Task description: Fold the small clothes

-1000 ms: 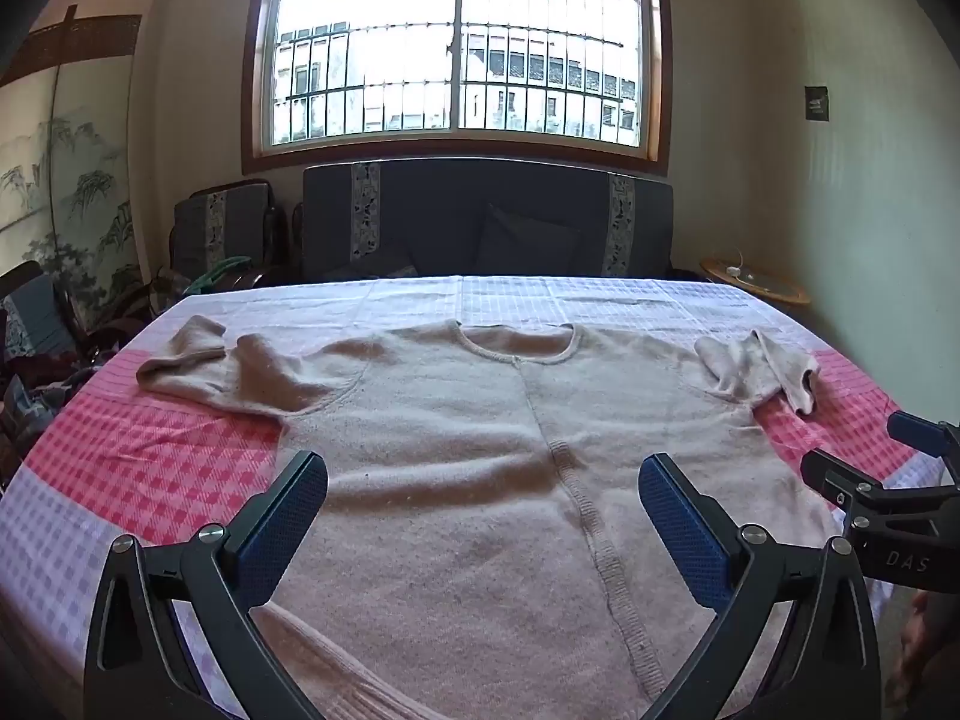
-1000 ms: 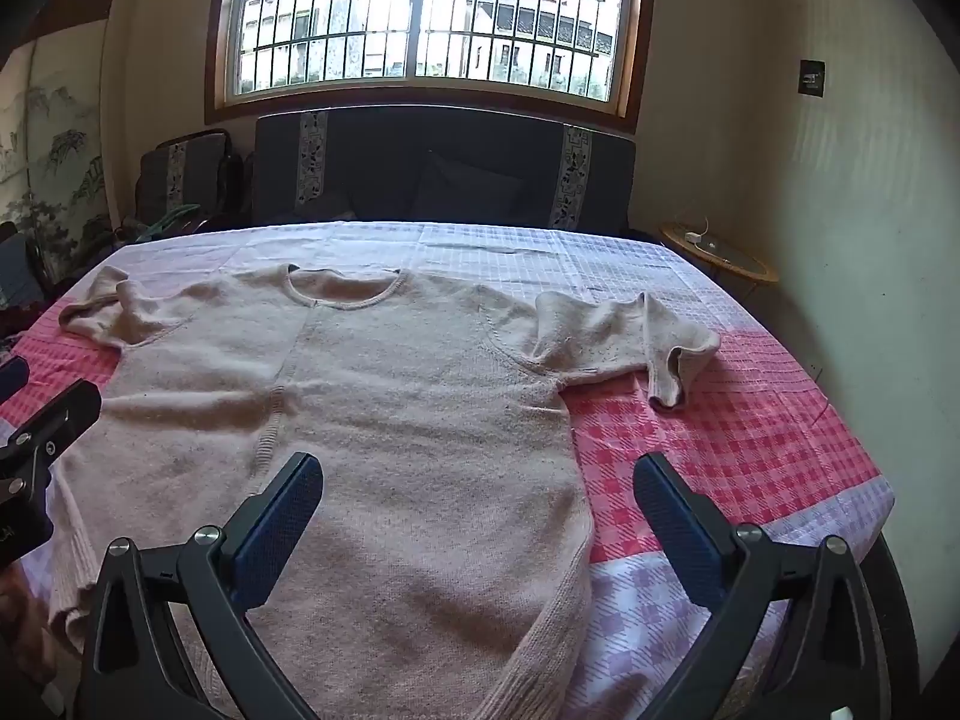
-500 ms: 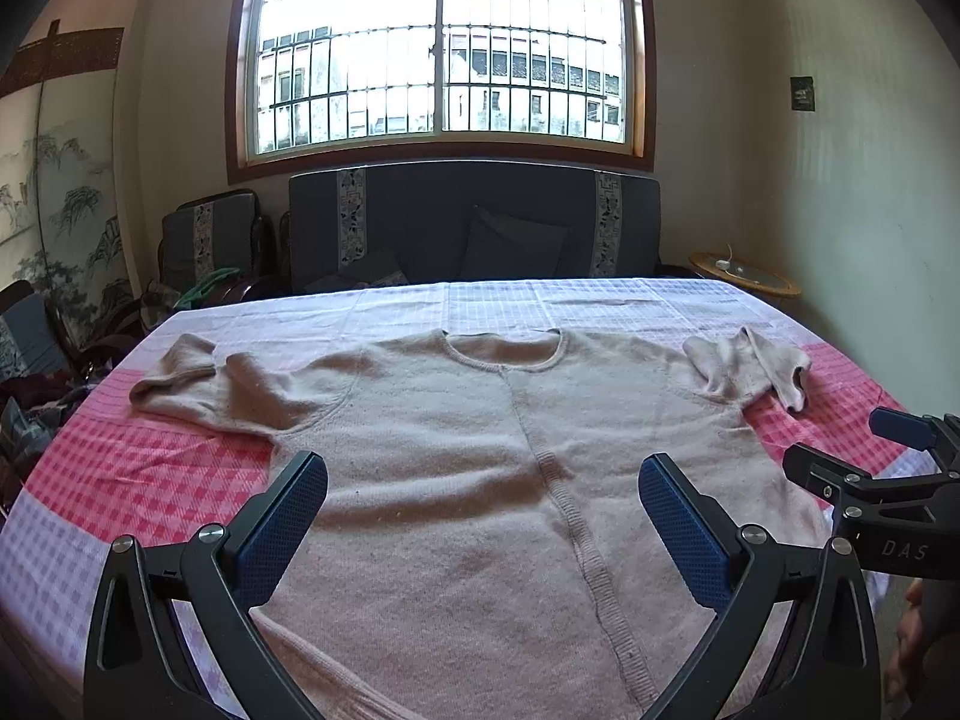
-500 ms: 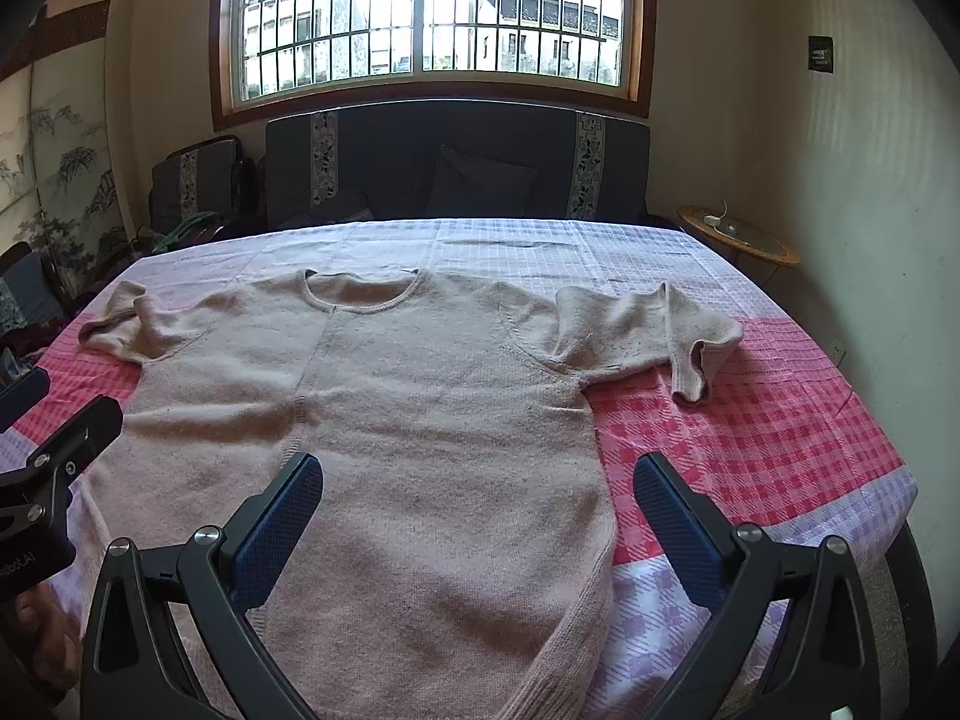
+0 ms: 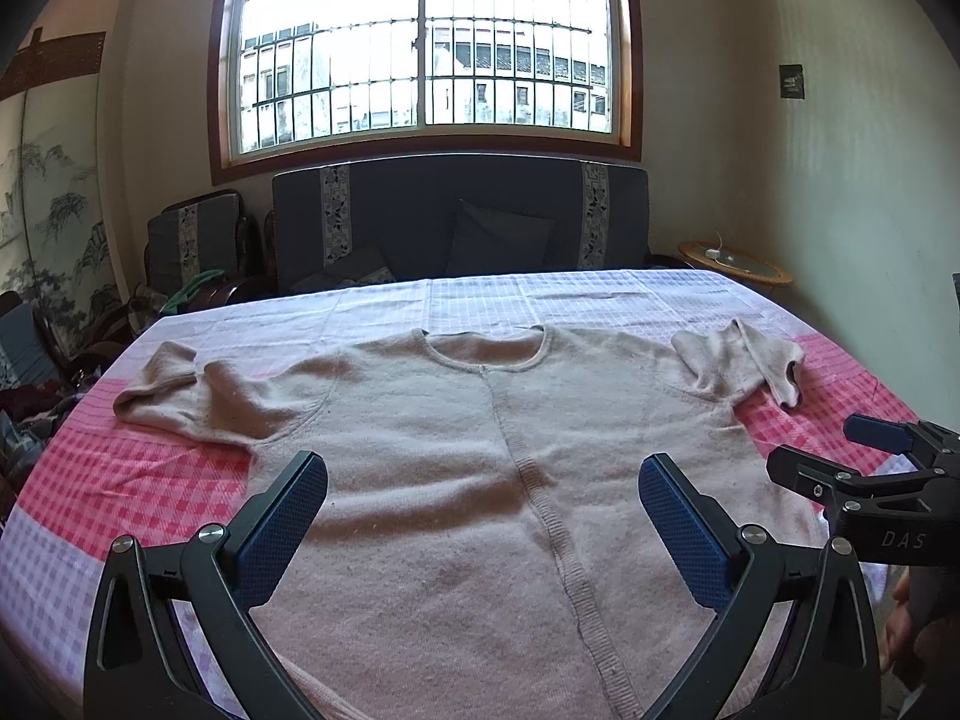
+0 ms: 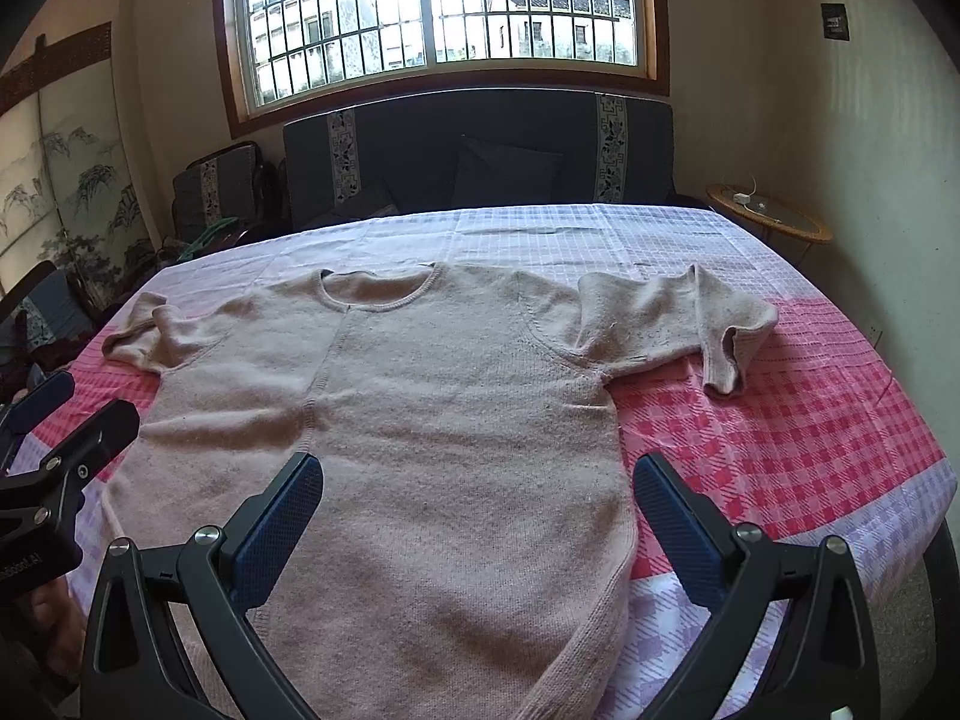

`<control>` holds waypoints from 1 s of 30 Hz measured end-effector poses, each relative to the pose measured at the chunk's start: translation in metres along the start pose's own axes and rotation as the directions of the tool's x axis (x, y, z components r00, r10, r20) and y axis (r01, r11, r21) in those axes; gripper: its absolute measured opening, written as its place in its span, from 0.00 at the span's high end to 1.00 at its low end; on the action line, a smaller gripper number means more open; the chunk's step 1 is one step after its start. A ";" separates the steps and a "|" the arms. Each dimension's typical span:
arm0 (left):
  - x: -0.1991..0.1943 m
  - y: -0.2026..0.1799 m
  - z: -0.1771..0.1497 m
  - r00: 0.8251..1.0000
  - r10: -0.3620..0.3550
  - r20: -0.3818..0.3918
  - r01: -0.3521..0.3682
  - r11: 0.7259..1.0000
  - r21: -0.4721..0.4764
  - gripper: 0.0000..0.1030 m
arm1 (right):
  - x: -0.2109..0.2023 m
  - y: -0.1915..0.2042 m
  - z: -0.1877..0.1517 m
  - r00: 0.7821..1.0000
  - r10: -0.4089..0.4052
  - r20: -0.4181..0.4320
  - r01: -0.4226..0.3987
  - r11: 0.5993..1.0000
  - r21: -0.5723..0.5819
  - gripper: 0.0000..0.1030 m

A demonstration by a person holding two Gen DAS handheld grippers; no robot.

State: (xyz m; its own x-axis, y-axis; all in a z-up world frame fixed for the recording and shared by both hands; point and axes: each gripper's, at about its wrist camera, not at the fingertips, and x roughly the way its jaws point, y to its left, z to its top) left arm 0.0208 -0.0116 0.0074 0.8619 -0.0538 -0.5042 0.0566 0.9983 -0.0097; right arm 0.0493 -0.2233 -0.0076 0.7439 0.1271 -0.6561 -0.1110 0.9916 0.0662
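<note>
Both tools, left tool (image 5: 483, 501) and right tool (image 6: 479, 501), gape unclenched, seemingly hovering above the flat sweater (image 5: 480, 450).

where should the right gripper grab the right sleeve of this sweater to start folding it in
Take the right sleeve at its cuff end, coming from the outer right side over the checked cloth. The cuff already curls up off the cloth, so a finger can probably slip under it. The right gripper is open above the sweater.
</note>
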 end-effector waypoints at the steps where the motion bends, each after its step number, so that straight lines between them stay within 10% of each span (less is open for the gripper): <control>1: 0.002 -0.001 0.000 1.000 -0.002 -0.005 0.002 1.000 0.002 0.00 | 0.003 -0.005 0.000 1.000 0.000 -0.006 0.000 1.000 0.004 0.03; 6: 0.012 -0.003 0.001 0.999 -0.017 -0.030 0.017 1.000 0.009 0.00 | 0.021 -0.053 0.011 0.999 0.018 -0.048 -0.015 0.998 0.056 0.30; 16: 0.038 -0.012 -0.001 0.994 -0.054 -0.091 0.055 0.998 0.014 0.00 | 0.085 -0.199 0.035 0.984 -0.069 -0.163 0.106 0.967 0.231 0.33; 30: 0.072 -0.018 -0.008 0.984 -0.055 -0.168 0.062 0.997 0.037 0.00 | 0.162 -0.230 0.067 0.948 -0.097 -0.304 0.174 0.956 0.237 0.31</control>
State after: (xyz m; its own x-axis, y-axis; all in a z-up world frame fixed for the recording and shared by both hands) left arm 0.0776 -0.0333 -0.0358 0.7606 -0.1041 -0.6408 0.1286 0.9917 -0.0084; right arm 0.2398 -0.4291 -0.0790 0.5155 0.0169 -0.8567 0.1792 0.9756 0.1272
